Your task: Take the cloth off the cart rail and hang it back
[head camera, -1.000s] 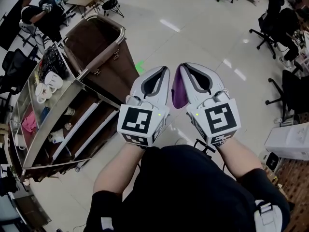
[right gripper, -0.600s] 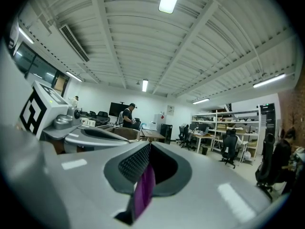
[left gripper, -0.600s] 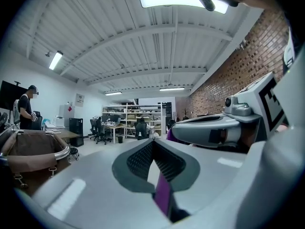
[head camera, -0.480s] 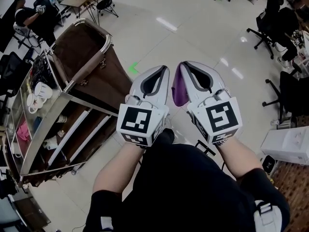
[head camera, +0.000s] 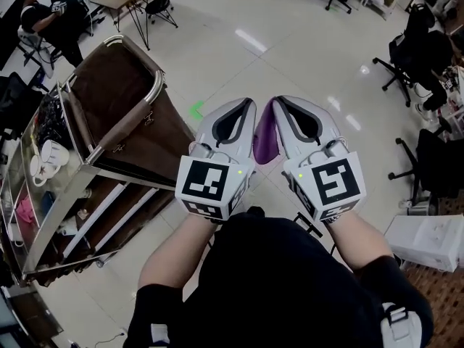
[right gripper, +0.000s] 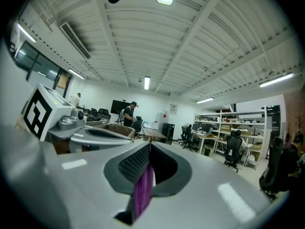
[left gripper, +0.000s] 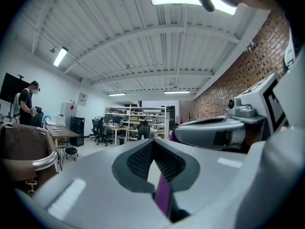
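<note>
As they sit side by side, the left gripper (head camera: 245,104) and the right gripper (head camera: 281,101) each pinch the purple cloth (head camera: 264,138) with jaws pressed together (a fold hangs between them). Farther off to the left, well apart from the cloth, stands the cart (head camera: 101,171) with its curved metal rail (head camera: 155,84) over a brown bag (head camera: 109,85)

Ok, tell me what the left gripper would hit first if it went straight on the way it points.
Nothing near, as far as I can tell: the left gripper, shut on the purple cloth, points over pale floor towards far desks. The brown cart's metal rail lies off to its left.
</note>
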The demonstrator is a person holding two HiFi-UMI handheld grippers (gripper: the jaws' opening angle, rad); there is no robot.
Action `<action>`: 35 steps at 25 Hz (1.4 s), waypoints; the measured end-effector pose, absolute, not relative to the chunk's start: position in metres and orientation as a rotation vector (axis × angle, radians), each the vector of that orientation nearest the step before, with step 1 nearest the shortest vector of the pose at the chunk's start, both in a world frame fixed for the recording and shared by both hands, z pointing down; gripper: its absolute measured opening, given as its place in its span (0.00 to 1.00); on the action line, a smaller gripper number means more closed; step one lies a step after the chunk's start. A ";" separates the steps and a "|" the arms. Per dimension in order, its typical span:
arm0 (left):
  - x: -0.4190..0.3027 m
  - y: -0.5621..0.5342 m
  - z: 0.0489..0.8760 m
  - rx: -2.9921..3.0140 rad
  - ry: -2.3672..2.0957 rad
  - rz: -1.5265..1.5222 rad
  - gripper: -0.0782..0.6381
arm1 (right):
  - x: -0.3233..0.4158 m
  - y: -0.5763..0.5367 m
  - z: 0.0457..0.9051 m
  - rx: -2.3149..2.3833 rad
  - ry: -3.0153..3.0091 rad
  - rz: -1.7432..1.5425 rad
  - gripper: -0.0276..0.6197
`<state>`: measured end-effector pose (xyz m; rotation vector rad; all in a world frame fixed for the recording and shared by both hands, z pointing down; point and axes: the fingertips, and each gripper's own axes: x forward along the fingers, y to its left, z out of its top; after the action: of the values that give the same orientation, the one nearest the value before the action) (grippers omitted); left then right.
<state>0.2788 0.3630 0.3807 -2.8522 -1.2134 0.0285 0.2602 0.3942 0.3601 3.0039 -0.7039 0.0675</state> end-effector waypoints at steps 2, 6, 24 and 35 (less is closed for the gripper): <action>0.300 0.363 0.380 -2.867 -1.190 0.035 0.09 | 0.283 0.395 0.357 2.993 -0.733 0.014 0.05; 0.341 0.358 0.377 -2.896 -1.122 0.046 0.09 | 0.326 0.391 0.356 2.967 -0.802 0.000 0.05; 0.431 0.316 0.379 -2.968 -0.773 0.039 0.09 | 0.430 0.354 0.350 2.895 -1.137 -0.095 0.05; 0.484 0.330 0.380 -3.010 -0.471 0.031 0.09 | 0.484 0.365 0.348 2.768 -1.452 -0.143 0.05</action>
<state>0.4838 0.3302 0.3799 -3.0098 -0.4708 0.0305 0.4843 0.3649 0.3485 2.7677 -1.4516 -0.1431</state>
